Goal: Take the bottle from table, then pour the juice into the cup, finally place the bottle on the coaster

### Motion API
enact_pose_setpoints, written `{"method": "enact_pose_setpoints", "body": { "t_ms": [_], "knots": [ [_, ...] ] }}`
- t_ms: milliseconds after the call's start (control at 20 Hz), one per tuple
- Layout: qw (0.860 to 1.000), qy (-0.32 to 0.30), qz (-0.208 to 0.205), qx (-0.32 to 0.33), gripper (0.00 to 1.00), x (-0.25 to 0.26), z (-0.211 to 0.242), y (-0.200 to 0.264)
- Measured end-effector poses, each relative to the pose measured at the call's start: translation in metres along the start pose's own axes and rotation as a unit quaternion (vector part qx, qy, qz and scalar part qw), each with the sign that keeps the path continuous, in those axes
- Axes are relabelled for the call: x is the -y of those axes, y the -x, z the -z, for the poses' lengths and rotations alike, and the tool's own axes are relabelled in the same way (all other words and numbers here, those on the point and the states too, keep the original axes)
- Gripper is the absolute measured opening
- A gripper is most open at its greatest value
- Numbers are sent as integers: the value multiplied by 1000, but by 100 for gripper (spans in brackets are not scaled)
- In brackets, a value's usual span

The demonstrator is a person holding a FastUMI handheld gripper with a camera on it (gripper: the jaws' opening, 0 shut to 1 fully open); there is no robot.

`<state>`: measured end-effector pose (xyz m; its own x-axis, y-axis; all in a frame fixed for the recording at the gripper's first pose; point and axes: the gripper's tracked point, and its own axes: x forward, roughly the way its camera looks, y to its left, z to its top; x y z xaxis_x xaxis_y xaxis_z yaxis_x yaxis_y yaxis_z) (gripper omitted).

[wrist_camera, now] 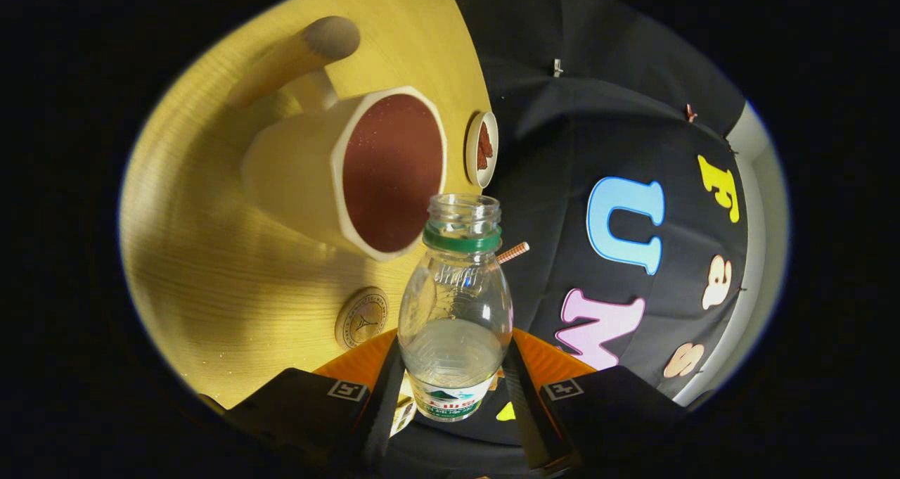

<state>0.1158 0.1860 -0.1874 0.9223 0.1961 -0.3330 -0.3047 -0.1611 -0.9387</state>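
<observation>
So the pickup part is done, I'd say. My tongs (453,394) are clamped on the bottle (455,317), one finger pressing on each side of its lower body, right around the label. The bottle is off the desk (211,268) and the whole view is rolled over sideways, so I've got it tipped toward the cup (351,173).

The cap is off and the open mouth with its green ring sits just in front of the cup's rim. The cup is the pale faceted one with a handle, and its inside looks dark reddish brown. I honestly can't tell if that's juice already in there or just the colour of the inner wall. The bottle itself looks mostly clear, with maybe a bit of liquid pooled low down, hard to say.

My guess: I'm mid-pour or right at the tail end of it.

What's left is the coaster (362,317). It's the small round disc on the desk, just beside the bottle's body and nearer to me than the cup. Nothing is sitting on it. There's also a small dish (482,148) with something reddish in it past the cup, not my problem.
</observation>
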Motion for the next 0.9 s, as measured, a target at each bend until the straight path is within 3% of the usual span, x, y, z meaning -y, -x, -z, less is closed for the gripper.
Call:
{"method": "enact_pose_setpoints", "body": {
  "t_ms": [900],
  "knots": [
    [997, 74, 6, 18, 75, -1, 0, 2]
  ]
}}
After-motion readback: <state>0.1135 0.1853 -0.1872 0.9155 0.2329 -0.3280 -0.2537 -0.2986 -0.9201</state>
